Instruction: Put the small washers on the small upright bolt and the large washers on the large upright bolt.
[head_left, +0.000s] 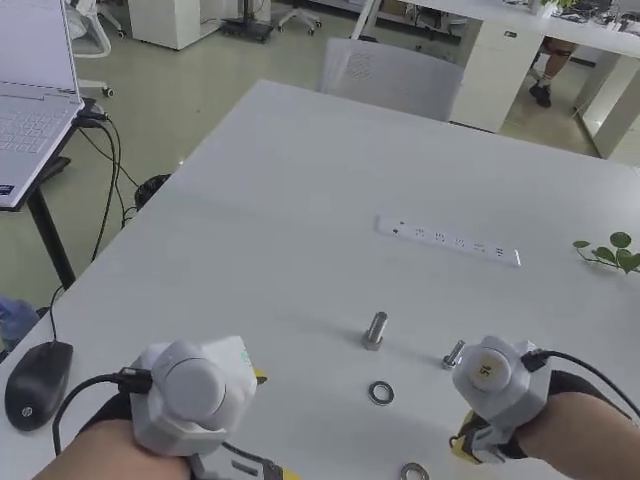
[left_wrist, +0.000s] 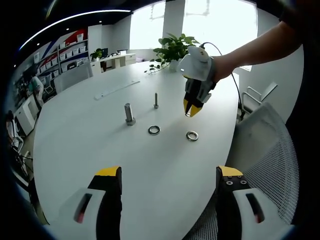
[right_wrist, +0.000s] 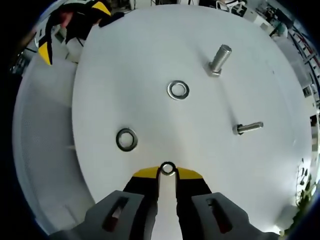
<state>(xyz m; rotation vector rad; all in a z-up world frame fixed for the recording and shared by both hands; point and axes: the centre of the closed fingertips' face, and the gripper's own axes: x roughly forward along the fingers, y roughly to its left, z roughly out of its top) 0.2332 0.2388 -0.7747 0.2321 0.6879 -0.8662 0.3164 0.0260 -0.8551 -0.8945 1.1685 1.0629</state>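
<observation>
Right gripper (right_wrist: 168, 173) jaws pinch, apparently, a small washer (right_wrist: 168, 164) at their tips; left gripper (left_wrist: 168, 172) jaws spread.

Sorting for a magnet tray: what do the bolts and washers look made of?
Large bolt and small bolt: probably steel, grey with a dull metallic sheen. Loose washers: silvery metal, perhaps plated, glinting rims. Small washer in the right gripper: likewise silvery.

- large bolt (head_left: 374, 330): silver, thick, stands upright with its head down.
- small bolt (head_left: 453, 354): thin, silver, upright, near the large bolt, apart from it.
- first washer (head_left: 380, 393): metal ring, lies flat close to the large bolt.
- second washer (head_left: 414, 471): same look, flat, nearer the person.
- small washer (right_wrist: 168, 168): smaller ring, pinched at the tips of the right gripper (right_wrist: 167, 175).
</observation>
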